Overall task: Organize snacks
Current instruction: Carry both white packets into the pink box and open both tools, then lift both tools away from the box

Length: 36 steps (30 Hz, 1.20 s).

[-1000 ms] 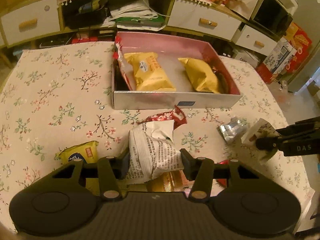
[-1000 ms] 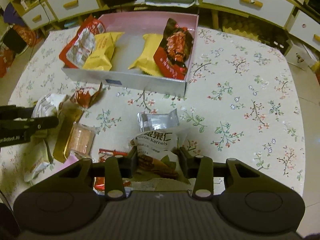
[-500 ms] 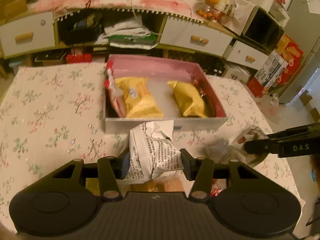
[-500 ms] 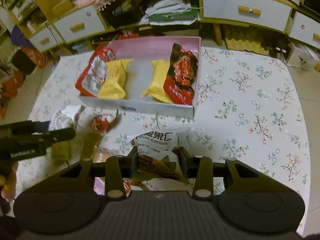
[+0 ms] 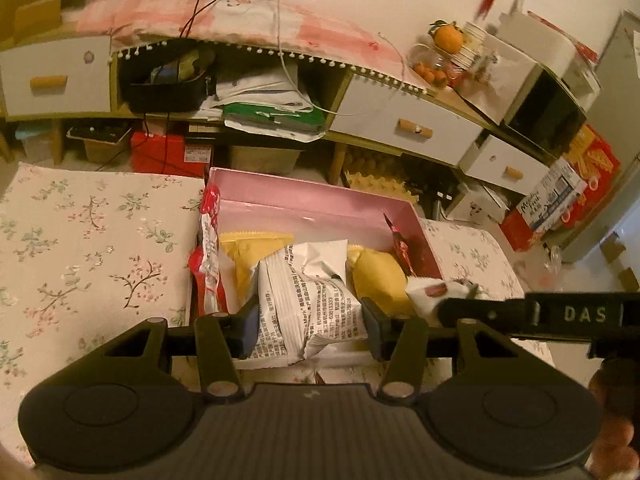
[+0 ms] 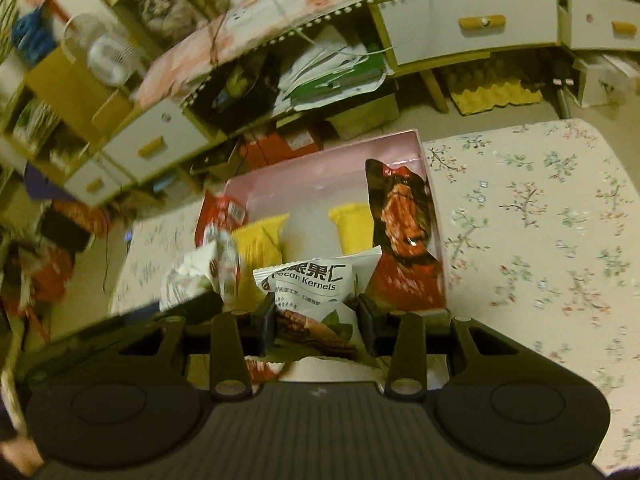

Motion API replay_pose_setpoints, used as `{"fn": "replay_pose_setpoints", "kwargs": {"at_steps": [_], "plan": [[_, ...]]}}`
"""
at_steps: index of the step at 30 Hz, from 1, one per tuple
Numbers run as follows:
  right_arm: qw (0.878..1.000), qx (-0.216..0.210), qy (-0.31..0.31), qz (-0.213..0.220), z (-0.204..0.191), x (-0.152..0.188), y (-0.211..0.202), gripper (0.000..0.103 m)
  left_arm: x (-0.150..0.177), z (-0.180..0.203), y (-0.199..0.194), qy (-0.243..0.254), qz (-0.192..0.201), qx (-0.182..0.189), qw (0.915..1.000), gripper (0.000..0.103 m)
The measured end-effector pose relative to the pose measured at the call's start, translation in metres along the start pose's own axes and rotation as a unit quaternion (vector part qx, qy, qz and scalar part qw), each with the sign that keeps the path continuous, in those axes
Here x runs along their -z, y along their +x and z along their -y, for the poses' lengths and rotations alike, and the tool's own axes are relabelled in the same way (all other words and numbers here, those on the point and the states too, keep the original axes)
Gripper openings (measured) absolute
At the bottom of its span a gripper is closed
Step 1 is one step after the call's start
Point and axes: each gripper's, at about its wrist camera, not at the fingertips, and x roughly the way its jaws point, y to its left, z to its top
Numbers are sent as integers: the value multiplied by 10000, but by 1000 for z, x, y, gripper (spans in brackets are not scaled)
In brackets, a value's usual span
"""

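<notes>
Both grippers have carried their packets from above the loose snacks at the table's near side up to the pink box.

Left wrist view: the left gripper [image 5: 307, 322] is clamped on a white printed snack packet [image 5: 310, 304], held over the near wall of the pink box [image 5: 320, 208]. Inside lie two yellow packets [image 5: 376, 276], with a red-and-white packet [image 5: 210, 252] standing against the left wall. The right gripper [image 5: 444, 306] reaches in from the right edge with its own white packet.

Right wrist view: the right gripper [image 6: 316, 320] grips a white pecan kernels packet [image 6: 316, 292] at the box's near edge, beside a dark red packet [image 6: 404, 232] leaning on the right wall. The floral tablecloth [image 6: 540, 220] spreads to the right.
</notes>
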Motion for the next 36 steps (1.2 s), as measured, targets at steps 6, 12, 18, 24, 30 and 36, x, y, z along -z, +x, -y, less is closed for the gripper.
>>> {"fn": "replay_pose_setpoints", "kwargs": {"at_steps": [6, 12, 18, 24, 30, 36], "plan": [[9988, -73, 486, 80, 4, -7, 25, 38, -4, -7, 17, -57, 30, -194, 9998, 56], [9974, -229, 682, 107, 1, -10, 42, 38, -3, -3, 26, 64, 95, -412, 9991, 58], [9970, -291, 650, 308, -3, -5, 39, 42, -7, -7, 13, 45, 324, -472, 9984, 65], [9989, -72, 352, 312, -10, -5, 27, 42, -12, -13, -3, -123, 377, -322, 9987, 65], [9996, 106, -92, 236, -21, -3, 13, 48, -16, -19, -28, -245, 475, -354, 9979, 65], [9977, 279, -531, 328, -28, 3, -10, 53, -2, -28, -46, -222, 313, -701, 9968, 65]]}}
